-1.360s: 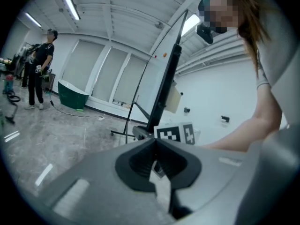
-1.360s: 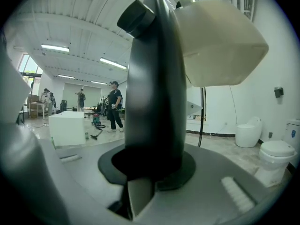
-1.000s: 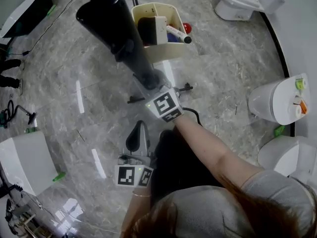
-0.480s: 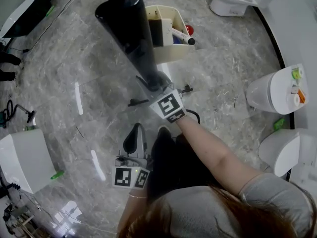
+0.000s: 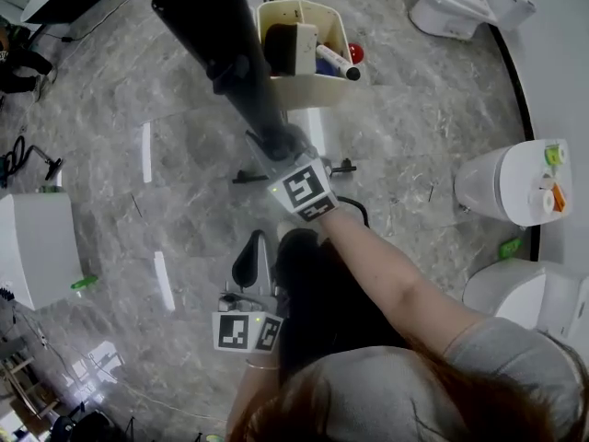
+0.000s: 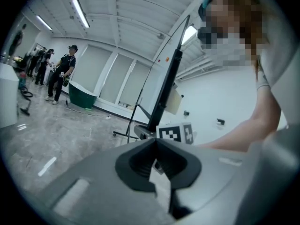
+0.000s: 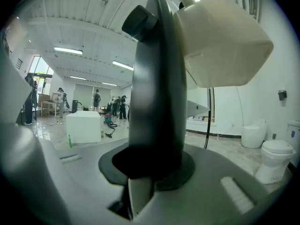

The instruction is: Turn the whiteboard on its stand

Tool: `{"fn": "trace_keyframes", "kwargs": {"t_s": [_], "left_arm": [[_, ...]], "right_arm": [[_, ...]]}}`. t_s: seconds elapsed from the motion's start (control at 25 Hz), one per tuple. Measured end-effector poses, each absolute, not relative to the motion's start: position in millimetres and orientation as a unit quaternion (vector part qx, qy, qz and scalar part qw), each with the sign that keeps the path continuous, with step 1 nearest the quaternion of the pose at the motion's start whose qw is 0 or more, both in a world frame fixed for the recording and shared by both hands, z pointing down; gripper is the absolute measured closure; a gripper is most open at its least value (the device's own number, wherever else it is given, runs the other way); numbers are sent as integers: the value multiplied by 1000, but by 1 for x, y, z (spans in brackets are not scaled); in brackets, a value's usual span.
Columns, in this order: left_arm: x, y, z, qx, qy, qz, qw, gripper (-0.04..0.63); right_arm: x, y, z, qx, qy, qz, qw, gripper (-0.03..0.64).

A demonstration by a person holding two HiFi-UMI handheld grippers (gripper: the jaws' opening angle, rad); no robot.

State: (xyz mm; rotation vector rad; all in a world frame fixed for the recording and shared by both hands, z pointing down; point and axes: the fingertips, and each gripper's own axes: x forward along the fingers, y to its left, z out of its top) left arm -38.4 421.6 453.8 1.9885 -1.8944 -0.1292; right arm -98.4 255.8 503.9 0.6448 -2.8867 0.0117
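Observation:
The whiteboard shows edge-on as a thick black frame (image 5: 221,44) that slants up to the top left, and it rises straight ahead as a dark post (image 7: 154,78) in the right gripper view. A cream bin (image 5: 308,90) hangs on it, holding a marker (image 5: 333,63) and an eraser (image 5: 281,49). My right gripper (image 5: 281,145) sits on the frame's lower end, its jaws closing with the black edge between them (image 7: 151,165). My left gripper (image 5: 250,263) hangs low beside the person's legs, shut and holding nothing (image 6: 155,142).
The stand's black feet (image 5: 340,167) rest on the grey marble floor under the board. Toilets stand at the top right (image 5: 465,3) and along the right wall (image 5: 515,187). A white box (image 5: 37,247) stands at the left. People stand far off (image 6: 61,74).
My right gripper stays on the black frame, which has shifted slightly with the bin in view. The left gripper has barely moved.

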Motion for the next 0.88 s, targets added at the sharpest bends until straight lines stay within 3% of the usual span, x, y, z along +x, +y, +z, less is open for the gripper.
{"fn": "trace_keyframes", "kwargs": {"t_s": [0.72,0.88], "left_arm": [[-41,478,447,763,-619,-16,185,597],[-43,500,444,758,-627,-8,181,597]], "right_arm": [[-85,308,503,236,-968,8,87,542],[-71,316,507,251,-962,8,103,488]]}}
